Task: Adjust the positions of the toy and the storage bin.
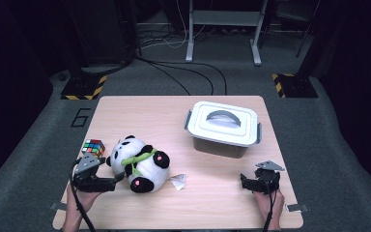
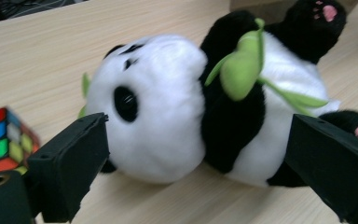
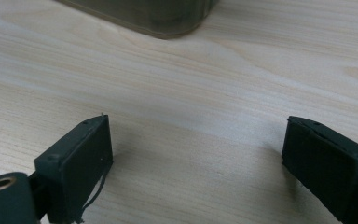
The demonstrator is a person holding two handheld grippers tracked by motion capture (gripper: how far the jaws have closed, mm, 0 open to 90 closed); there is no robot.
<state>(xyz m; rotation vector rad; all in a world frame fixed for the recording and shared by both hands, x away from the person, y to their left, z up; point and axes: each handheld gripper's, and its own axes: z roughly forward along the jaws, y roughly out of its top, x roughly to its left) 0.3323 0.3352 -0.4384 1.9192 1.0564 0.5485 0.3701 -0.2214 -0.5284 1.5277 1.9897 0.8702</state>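
Observation:
A black-and-white plush panda (image 1: 137, 164) with a green bamboo sprig on its chest lies on its back at the front left of the wooden table (image 1: 174, 111). My left gripper (image 1: 112, 181) lies level just left of it and is open. In the left gripper view the panda (image 2: 168, 112) lies close ahead of the left gripper (image 2: 200, 149), whose jaws stand wide apart and do not touch it. My right gripper (image 1: 245, 181) rests open at the front right. In the right gripper view the right gripper (image 3: 196, 144) has bare table between its jaws.
A colourful puzzle cube (image 1: 93, 146) stands just behind the left gripper, beside the panda's head. A grey lidded box (image 1: 222, 126) with a handle sits at the back right. A small white tag (image 1: 178, 181) lies by the panda's foot.

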